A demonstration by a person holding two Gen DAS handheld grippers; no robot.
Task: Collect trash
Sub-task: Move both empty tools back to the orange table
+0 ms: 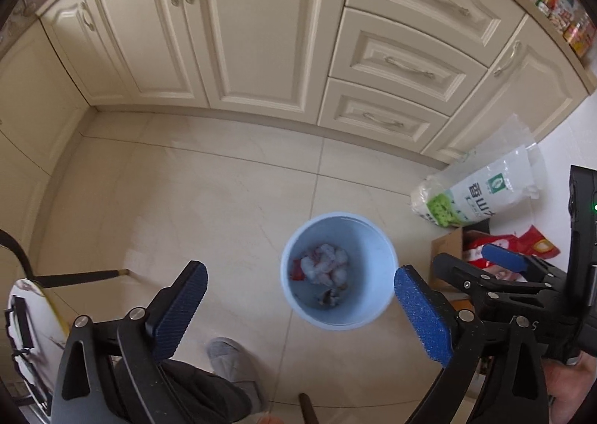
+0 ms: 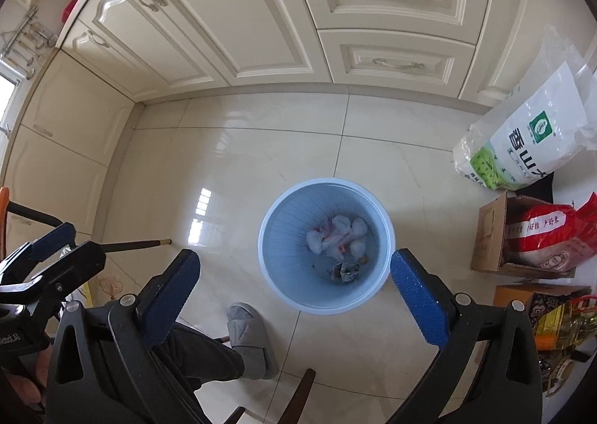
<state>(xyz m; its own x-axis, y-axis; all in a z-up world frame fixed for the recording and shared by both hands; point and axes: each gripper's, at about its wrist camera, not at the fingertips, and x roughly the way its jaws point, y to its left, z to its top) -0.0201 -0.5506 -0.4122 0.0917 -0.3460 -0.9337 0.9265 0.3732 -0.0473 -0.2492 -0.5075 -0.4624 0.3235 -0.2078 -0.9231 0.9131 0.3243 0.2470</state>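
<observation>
1. Both tongs hang over the floor, pointing steeply down at the blue bin [image 2: 325, 245], which stands upright on the pale tiles in front of the cream cabinets [image 2: 231, 13].
2. The left tongs [image 1: 298, 312] are spread wide with nothing between the pads. The right tongs [image 2: 294, 302] are spread just as wide, and also empty.
3. The trash is in the bin: crumpled white wrapping with red bits [image 2: 337, 235] at the bottom, and a darker scrap [image 2: 345, 269] beside it.
4. My read: this is the drop step, with both loads let go into the bin.
5. To the right, well apart from the bin, sit a rice bag [image 2: 530, 140] and a cardboard box [image 2: 492, 233]. They look like stored goods, not litter.
6. A slippered foot [image 2: 248, 334] stands just beside the bin.
7. Next move, I'd judge: lift both tongs clear and look around for more rubbish. No loose litter shows on the floor here.
</observation>
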